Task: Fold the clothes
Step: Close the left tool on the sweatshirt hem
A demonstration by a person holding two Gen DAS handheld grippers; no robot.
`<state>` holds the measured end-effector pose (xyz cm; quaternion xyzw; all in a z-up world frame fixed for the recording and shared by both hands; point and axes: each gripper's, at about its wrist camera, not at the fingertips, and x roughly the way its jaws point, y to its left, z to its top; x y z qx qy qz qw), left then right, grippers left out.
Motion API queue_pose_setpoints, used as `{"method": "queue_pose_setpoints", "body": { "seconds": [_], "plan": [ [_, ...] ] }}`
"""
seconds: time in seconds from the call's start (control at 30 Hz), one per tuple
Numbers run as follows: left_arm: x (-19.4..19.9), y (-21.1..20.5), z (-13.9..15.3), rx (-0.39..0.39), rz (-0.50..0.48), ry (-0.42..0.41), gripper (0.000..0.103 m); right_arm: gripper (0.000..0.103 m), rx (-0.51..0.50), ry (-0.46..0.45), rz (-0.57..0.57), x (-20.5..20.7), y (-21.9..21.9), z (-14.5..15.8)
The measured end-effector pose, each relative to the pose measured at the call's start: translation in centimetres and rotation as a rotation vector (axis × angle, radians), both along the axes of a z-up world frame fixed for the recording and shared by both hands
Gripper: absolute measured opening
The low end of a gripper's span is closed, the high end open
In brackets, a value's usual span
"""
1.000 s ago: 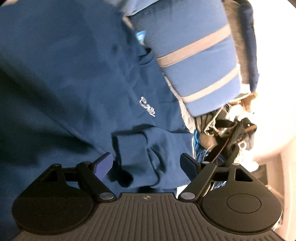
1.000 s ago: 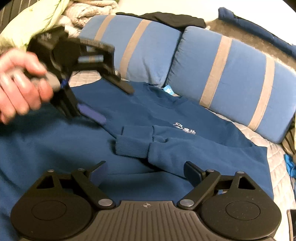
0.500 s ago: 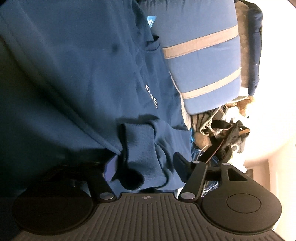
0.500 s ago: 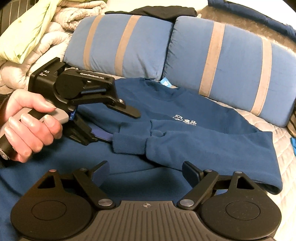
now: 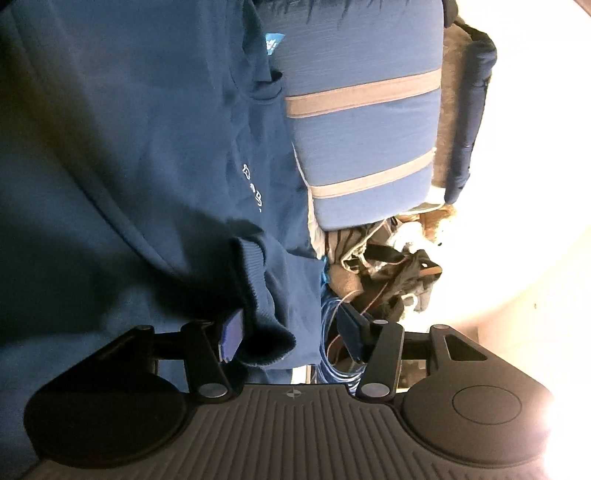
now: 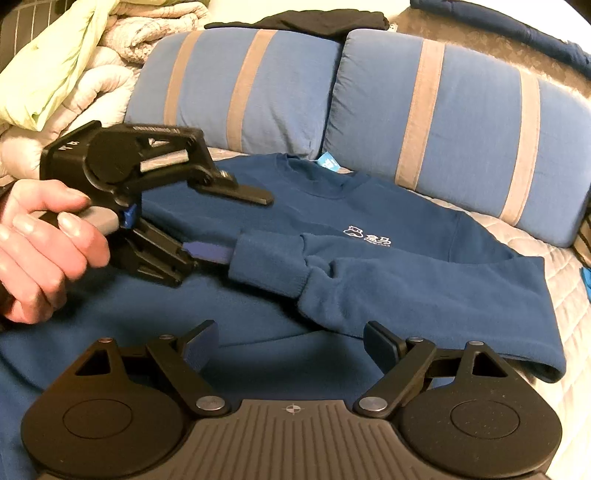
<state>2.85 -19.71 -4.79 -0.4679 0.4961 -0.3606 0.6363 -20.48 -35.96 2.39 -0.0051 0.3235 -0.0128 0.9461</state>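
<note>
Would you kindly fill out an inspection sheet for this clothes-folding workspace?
Surface: quilted bed cover, mostly under the garment.
Job's things: blue sweatshirt lying flat, one sleeve folded across its chest, ribbed cuff at the middle.
Clutter: two striped pillows; bunched duvet; dark garment.
Grippers: left gripper closing, cuff between its jaws, not yet clamped; right gripper open, empty.
Cables: blue cord beside the bed.
Surroundings: heaped belongings.

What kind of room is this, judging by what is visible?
Most likely a bedroom: the sweatshirt lies on a quilted mattress, with striped pillows behind and a bundled duvet at the side.
</note>
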Motion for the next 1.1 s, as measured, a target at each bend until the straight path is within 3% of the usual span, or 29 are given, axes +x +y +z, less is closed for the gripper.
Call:
{"method": "queue_pose_setpoints", "body": {
  "seconds": [0.13,0.3,0.4,0.53,0.73,0.93,1.1],
  "plan": [
    [0.5,-0.2,-1.0,0.059,0.029,0.059,0.052,0.086,-0.003,0.003,0.002,0.1,0.0,0.0],
    [0.8,-0.3,-1.4,0.064,0.047,0.081,0.018,0.086,-0.009,0.005,0.003,0.1,0.0,0.0],
    [0.7,-0.1,-1.1,0.059,0.050,0.075,0.006,0.086,-0.012,0.005,0.002,0.1,0.1,0.0],
    [0.6,-0.4,0.7,0.085,0.038,0.014,0.005,0.088,-0.027,-0.002,-0.012,0.0,0.3,0.0],
    [0.4,-1.4,4.9,0.170,0.001,-0.129,0.005,0.101,-0.070,-0.044,-0.073,-0.9,0.4,0.3],
    [0.3,-1.1,9.0,0.160,0.021,-0.204,0.005,0.103,-0.069,-0.061,-0.133,-1.7,-1.7,0.6],
    [0.5,-0.3,11.6,0.148,0.034,-0.247,0.005,0.103,-0.152,-0.037,-0.285,-1.7,-6.3,-0.8]
  ]
}}
